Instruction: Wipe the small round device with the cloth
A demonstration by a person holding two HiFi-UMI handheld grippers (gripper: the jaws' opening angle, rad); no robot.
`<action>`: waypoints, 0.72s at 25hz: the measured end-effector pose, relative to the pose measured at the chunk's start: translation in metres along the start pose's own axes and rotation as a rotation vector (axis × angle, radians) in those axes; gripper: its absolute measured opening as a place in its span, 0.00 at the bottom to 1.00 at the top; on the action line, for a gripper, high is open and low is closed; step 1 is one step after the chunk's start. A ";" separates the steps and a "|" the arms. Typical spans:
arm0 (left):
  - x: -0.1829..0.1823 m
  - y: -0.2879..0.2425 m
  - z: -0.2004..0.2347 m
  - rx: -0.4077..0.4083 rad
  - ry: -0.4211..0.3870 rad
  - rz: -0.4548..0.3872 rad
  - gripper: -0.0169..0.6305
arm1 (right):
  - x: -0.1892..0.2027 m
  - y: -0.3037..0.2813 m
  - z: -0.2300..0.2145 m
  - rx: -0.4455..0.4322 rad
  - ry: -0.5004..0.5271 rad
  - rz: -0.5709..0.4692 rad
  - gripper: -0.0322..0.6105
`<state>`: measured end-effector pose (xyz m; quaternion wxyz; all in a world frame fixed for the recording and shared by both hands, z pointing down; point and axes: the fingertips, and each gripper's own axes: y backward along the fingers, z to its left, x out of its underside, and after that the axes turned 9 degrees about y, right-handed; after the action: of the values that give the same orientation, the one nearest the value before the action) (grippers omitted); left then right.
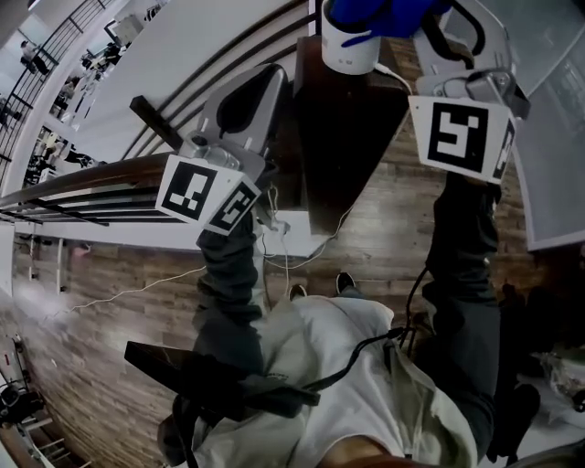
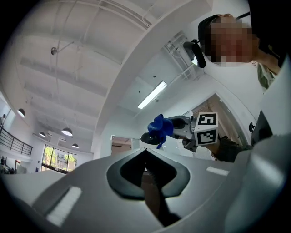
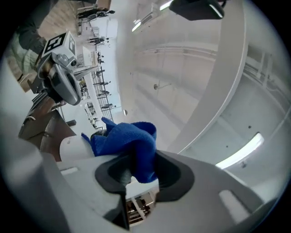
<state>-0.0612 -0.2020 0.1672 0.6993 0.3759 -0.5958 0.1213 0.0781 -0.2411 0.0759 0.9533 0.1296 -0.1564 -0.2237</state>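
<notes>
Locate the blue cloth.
The blue cloth is clamped in the right gripper, bunched over the top of the white round device, at the head view's top edge, right of centre.

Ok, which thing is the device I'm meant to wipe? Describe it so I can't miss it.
Find the dark brown table at the top of the head view. At its far end stands a short white cylinder, the small round device, right under the blue cloth pinched in the right gripper jaws. It is the only white, round thing on that table.
</notes>
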 end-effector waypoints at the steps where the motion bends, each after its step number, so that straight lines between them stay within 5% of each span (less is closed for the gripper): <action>1: -0.001 0.002 0.000 -0.004 0.001 -0.006 0.03 | -0.009 -0.002 0.003 -0.003 0.038 -0.011 0.24; 6: -0.015 0.011 -0.007 0.005 -0.006 -0.025 0.03 | -0.038 0.021 0.032 -0.017 0.231 -0.029 0.23; 12: -0.005 0.003 -0.011 0.029 0.024 -0.027 0.03 | -0.042 0.047 0.096 -0.218 0.396 -0.068 0.23; 18: 0.000 -0.005 -0.015 0.060 0.037 -0.016 0.03 | -0.046 0.046 0.081 -0.210 0.274 -0.084 0.23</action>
<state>-0.0470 -0.1948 0.1652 0.6996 0.3992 -0.5757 0.1404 0.0280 -0.1940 0.1533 0.9637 0.0649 0.0048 -0.2588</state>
